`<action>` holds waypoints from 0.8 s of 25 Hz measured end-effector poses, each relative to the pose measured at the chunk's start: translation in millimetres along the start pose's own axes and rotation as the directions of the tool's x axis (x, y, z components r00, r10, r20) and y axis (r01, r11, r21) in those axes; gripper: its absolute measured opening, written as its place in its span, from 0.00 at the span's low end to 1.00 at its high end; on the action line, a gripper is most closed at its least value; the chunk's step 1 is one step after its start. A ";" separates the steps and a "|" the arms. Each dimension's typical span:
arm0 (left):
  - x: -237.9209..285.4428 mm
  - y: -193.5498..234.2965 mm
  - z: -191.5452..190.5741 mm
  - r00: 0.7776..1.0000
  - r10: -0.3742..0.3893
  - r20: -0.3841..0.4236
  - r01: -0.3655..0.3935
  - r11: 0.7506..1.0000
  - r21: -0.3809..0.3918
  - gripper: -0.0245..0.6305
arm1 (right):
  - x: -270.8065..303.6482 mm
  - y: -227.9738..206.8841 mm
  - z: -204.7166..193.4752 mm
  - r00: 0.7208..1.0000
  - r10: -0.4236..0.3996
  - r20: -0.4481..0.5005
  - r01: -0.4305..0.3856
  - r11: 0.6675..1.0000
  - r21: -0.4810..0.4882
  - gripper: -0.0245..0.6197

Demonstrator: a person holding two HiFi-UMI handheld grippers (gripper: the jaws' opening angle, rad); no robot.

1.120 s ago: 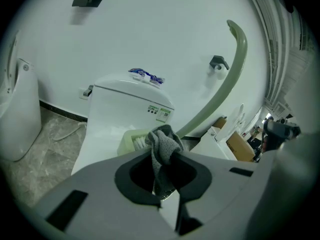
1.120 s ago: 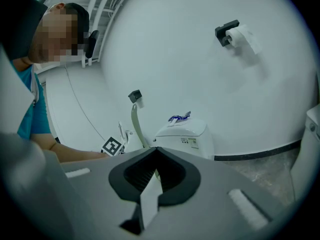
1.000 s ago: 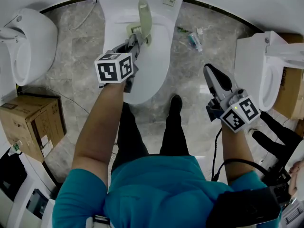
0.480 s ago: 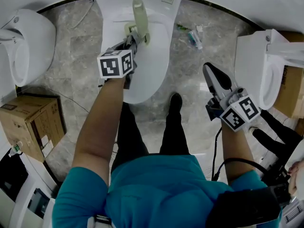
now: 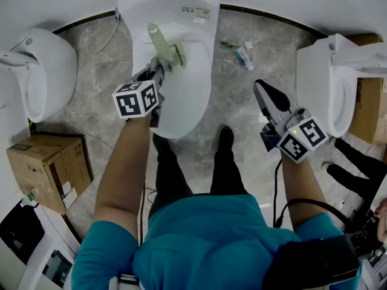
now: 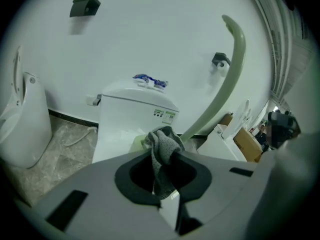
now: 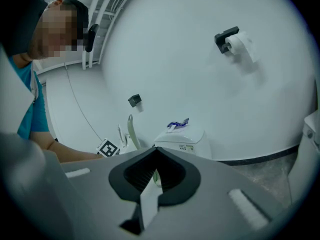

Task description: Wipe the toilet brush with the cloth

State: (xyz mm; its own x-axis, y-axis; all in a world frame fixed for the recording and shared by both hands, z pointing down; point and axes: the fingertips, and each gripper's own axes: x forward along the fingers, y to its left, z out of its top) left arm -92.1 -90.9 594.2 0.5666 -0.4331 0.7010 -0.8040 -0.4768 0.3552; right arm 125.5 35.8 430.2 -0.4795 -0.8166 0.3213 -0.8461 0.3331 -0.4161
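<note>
Two grippers: left gripper (image 5: 158, 71) is clamping the grey cloth (image 6: 161, 146) at the lower end of the pale green toilet brush (image 5: 158, 41), over the white toilet (image 5: 187, 98). Right gripper (image 5: 261, 89) is hanging closed, empty, well right over the floor (image 5: 239, 110).

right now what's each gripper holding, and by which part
The left gripper is shut on the grey cloth, pinching a bunched part; its free end sticks out by the toilet brush. The right gripper holds nothing.
</note>
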 end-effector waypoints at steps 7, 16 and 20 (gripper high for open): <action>-81.7 -30.5 45.9 0.994 0.074 0.085 -0.078 0.996 0.046 0.10 | -32.4 -3.0 54.4 0.998 0.053 0.033 -0.051 0.997 -0.062 0.03; -200.3 -105.8 120.0 0.962 0.114 0.246 -0.156 0.975 0.158 0.10 | -52.7 15.7 105.7 0.985 0.167 -0.044 -0.172 0.969 -0.175 0.03; -213.6 -120.3 148.2 0.962 0.091 0.257 -0.169 0.940 0.297 0.10 | -41.0 16.2 128.2 0.989 0.140 -0.039 -0.145 0.970 -0.197 0.03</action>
State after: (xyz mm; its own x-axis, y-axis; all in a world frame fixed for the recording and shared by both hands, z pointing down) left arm -89.6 -54.3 310.0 0.5181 -0.6571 0.5476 -0.7975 -0.6025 0.0316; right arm 161.3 14.3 301.3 -0.6020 -0.7427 0.2931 -0.7967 0.5342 -0.2827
